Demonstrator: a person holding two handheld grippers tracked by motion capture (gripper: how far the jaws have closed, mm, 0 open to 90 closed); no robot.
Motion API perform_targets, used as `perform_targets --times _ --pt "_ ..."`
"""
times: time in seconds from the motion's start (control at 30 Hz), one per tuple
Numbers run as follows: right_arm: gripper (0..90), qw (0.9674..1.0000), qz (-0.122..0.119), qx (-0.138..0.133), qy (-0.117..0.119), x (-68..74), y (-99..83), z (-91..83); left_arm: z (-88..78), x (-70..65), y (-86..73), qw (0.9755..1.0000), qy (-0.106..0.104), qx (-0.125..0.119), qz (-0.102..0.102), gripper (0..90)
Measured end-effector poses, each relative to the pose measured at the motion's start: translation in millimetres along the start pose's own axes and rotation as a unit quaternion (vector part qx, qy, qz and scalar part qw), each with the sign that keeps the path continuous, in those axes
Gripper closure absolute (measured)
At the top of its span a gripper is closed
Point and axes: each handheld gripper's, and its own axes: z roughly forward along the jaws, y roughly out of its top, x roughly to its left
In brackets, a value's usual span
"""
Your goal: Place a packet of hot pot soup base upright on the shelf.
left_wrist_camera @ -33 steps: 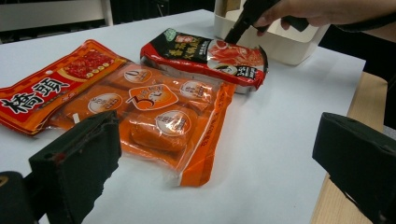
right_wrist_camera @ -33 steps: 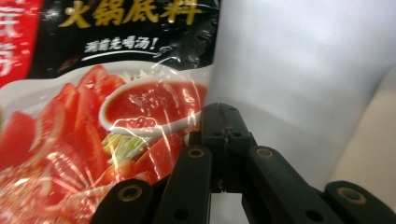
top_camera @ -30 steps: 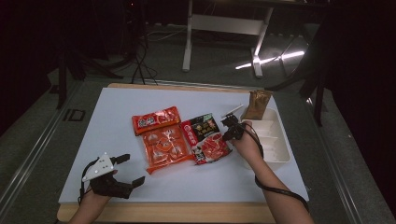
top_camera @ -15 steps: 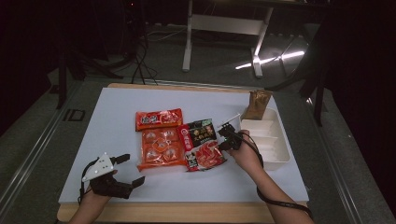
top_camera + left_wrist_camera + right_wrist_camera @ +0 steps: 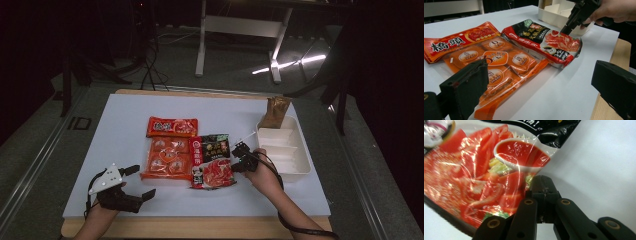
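Observation:
A black and red soup packet lies flat on the white table, touching the right side of an orange pack of sachets. A red packet lies just behind that pack. My right gripper is shut on the soup packet's right edge; in the right gripper view the jaws meet at the foil's rim. The left gripper view shows the same grip on the packet. My left gripper rests open near the front left, holding nothing.
A white divided tray stands just right of my right hand, with a brown bag upright behind it. The table's wooden front edge runs close below both hands. Bare white surface lies at the left and back.
My right gripper has slid toward the near edge and slightly left, dragging the soup packet along against the orange pack. The left gripper has stayed where it was.

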Motion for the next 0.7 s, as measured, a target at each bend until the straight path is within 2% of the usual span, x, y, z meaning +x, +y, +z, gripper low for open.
perform_targets --times 0.13,0.2,0.27,0.33,0.4,0.47,0.57,0.6,0.67,0.7 --pt "90.0 0.9999 0.002 -0.015 -0.007 -3.4 -4.1 -4.1 -1.1 0.1 0.0 1.0000 0.001 -0.001 -0.002 1.7" --pt "90.0 0.9993 0.005 -0.036 -0.009 -6.2 -5.4 -10.9 -1.2 0.3 0.1 1.0000 0.002 -0.002 -0.003 1.7" --pt "90.0 0.9987 0.004 -0.048 -0.018 -6.8 -5.1 -17.4 -0.9 0.4 0.7 1.0000 0.001 -0.003 -0.003 1.7" --pt "90.0 0.9982 0.003 -0.058 -0.015 -7.2 -4.8 -21.2 -0.4 -0.2 1.0 1.0000 0.000 -0.005 -0.003 1.7" --pt "87.1 0.9962 -0.001 -0.086 -0.010 -5.8 -3.4 -30.9 0.0 -0.7 1.3 1.0000 -0.001 -0.005 -0.005 1.7" --pt "83.1 0.9945 -0.004 -0.105 -0.002 -4.9 -2.5 -35.8 0.2 -1.5 2.4 1.0000 0.000 -0.001 -0.002 1.7" --pt "79.0 0.9916 -0.013 -0.128 0.001 -1.6 -2.6 -42.5 0.4 -2.3 4.1 0.9999 -0.007 0.001 -0.011 1.7" --pt "77.2 0.9897 -0.017 -0.142 0.007 -0.6 -2.9 -45.6 0.7 -2.7 4.8 0.9999 -0.007 0.002 -0.010 1.7" --pt "72.2 0.9879 -0.018 -0.154 0.010 0.8 -3.0 -51.0 1.4 -4.1 7.6 0.9999 -0.011 0.005 -0.007 1.7" --pt "70.6 0.9865 -0.019 -0.162 0.015 1.1 -3.2 -53.5 1.8 -5.0 10.1 0.9999 -0.011 0.008 0.001 1.7"
